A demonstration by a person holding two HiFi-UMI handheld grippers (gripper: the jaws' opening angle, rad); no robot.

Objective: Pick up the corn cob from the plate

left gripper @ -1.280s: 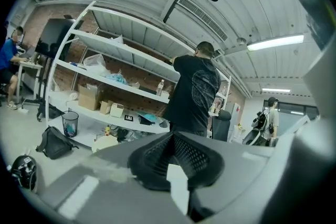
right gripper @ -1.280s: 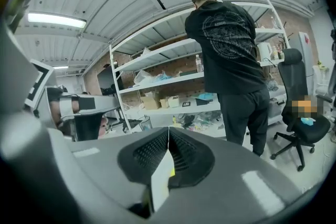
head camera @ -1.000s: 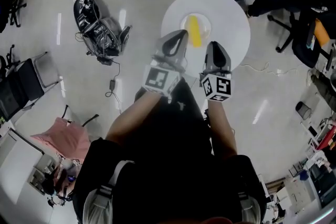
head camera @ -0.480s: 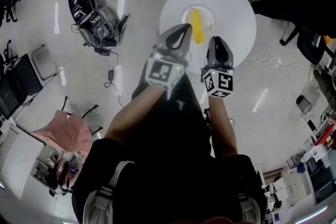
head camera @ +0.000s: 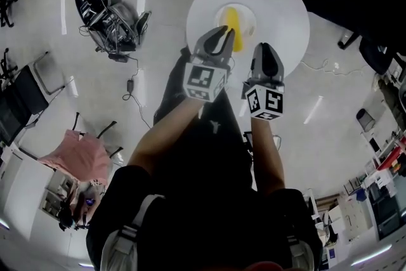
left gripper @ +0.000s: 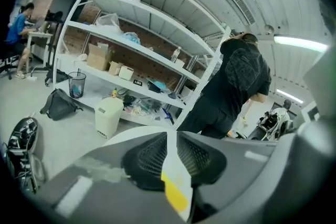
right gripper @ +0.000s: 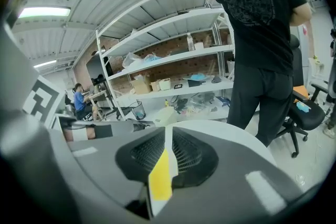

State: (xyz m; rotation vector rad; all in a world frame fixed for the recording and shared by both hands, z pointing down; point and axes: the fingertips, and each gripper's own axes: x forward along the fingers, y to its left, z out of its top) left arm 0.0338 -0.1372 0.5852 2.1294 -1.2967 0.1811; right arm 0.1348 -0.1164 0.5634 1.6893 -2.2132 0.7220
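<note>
Left hand-held gripper (head camera: 219, 35) is opening its jaws right now; only a narrow slit is showing between the pads, and nothing is sitting between them. Through that slit in the left gripper view I am seeing a strip of the yellow corn cob (head camera: 233, 23) ahead. The cob is lying on the plate (head camera: 250, 16), near the middle of the round white table (head camera: 282, 6), untouched.

I am judging this as the approach step: the grasp is not yet made. The next move is calling for the jaws to spread wider than the cob, then to straddle it across its width before closing, since a smooth round cob is likely to roll on the plate.

Right hand-held gripper (head camera: 263, 51) is hanging just beside the left 1, its jaws pressed nearly together and holding nothing. Both forearms are reaching out from the body side by side, with the 2 tools pointing forward and somewhat downward, the left tip over the plate's near edge.
</note>
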